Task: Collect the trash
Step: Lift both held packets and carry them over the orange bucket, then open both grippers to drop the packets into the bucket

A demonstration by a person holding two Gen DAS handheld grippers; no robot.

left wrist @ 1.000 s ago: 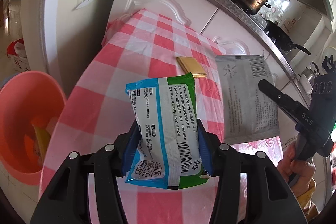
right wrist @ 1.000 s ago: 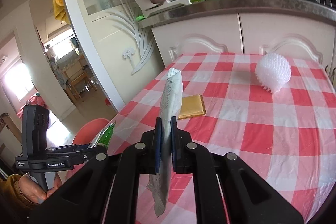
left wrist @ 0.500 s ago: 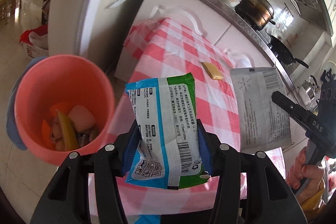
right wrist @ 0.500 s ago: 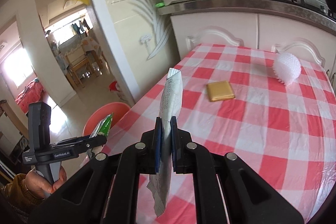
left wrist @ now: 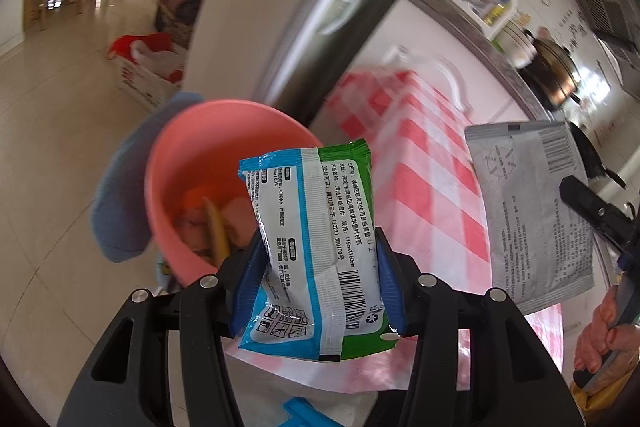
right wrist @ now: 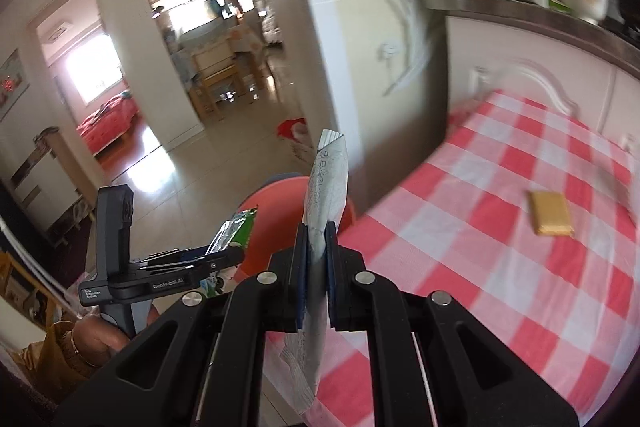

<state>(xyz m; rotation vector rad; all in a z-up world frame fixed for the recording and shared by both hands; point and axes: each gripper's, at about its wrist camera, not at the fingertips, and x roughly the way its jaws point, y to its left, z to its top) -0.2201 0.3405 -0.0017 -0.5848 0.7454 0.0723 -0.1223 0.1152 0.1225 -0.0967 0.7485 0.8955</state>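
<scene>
In the left wrist view my left gripper (left wrist: 318,279) fills the lower centre of the frame, its blue pads closed on the sides of a blue, white and green wrapper (left wrist: 316,251), which stands upright between them. Just behind the wrapper, centre left, the pink bin (left wrist: 188,163) sits on the floor with scraps already in its bottom; its rim looks lower than the wrapper, though I cannot tell whether the wrapper is fully over the opening. At the right of that frame my right gripper (left wrist: 576,193) holds a flat grey sachet (left wrist: 528,211) over the edge of the red and white checked tablecloth (left wrist: 432,163). In the right wrist view the right gripper (right wrist: 316,259) sits lower centre, pads pressed nearly together on the sachet (right wrist: 325,195), seen edge-on, with the bin (right wrist: 276,211) partly hidden behind it. A small gold packet (right wrist: 551,213) lies on the cloth at the right, uncollected. To drop well, I judge I should carry each piece until it hangs squarely above the bin mouth, tip it downward, then open the pads wide, since light film could cling or drift onto the floor.
</scene>
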